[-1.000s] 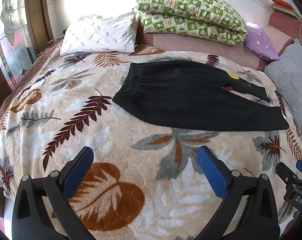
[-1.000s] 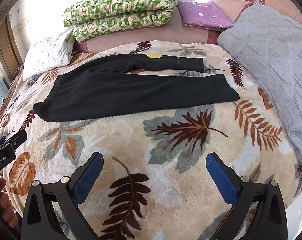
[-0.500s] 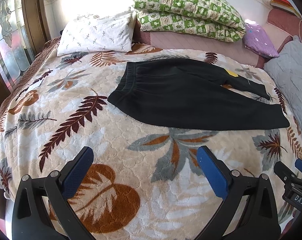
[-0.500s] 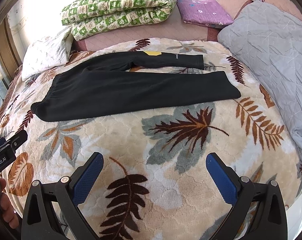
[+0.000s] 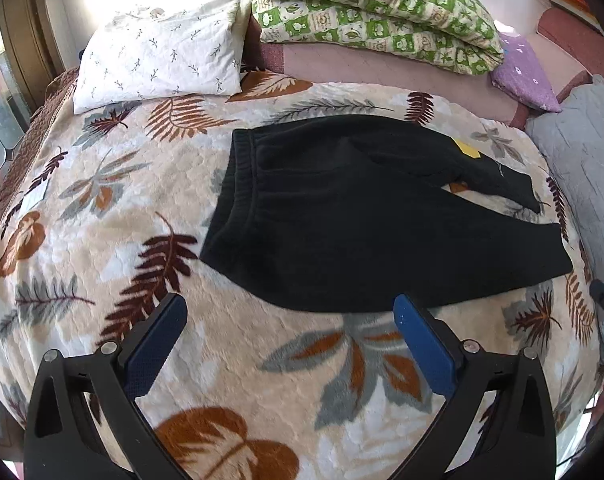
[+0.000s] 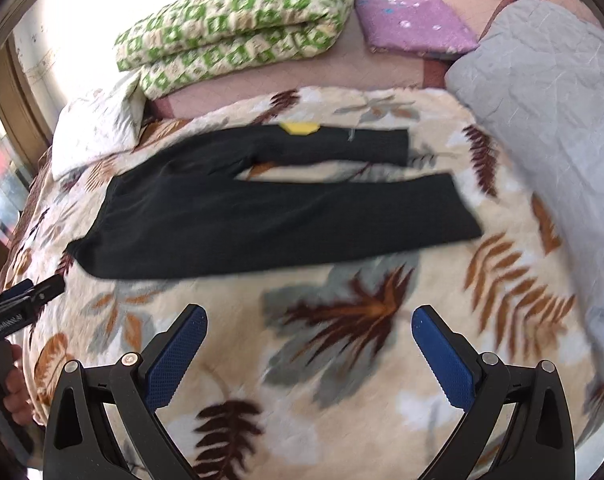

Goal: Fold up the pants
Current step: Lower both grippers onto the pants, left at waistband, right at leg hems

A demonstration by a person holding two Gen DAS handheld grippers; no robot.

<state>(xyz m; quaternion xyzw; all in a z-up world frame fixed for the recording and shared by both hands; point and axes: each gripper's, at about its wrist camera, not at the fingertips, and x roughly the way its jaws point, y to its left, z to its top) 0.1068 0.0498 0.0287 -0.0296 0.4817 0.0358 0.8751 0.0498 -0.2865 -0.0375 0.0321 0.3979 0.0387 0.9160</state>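
As both grippers close in since a second ago, pants (image 5: 365,216) loom larger ahead; left gripper (image 5: 290,320) and right gripper (image 6: 307,328) spread wide, empty; approach phase, folding not begun.

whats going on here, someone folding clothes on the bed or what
A person holds a two-finger gripper in each hand over a bed. Black pants lie flat and unfolded on the leaf-print blanket, legs slightly apart. The left gripper and right gripper are both open, hovering short of the near edge of the pants and touching nothing. No fold has been made yet.
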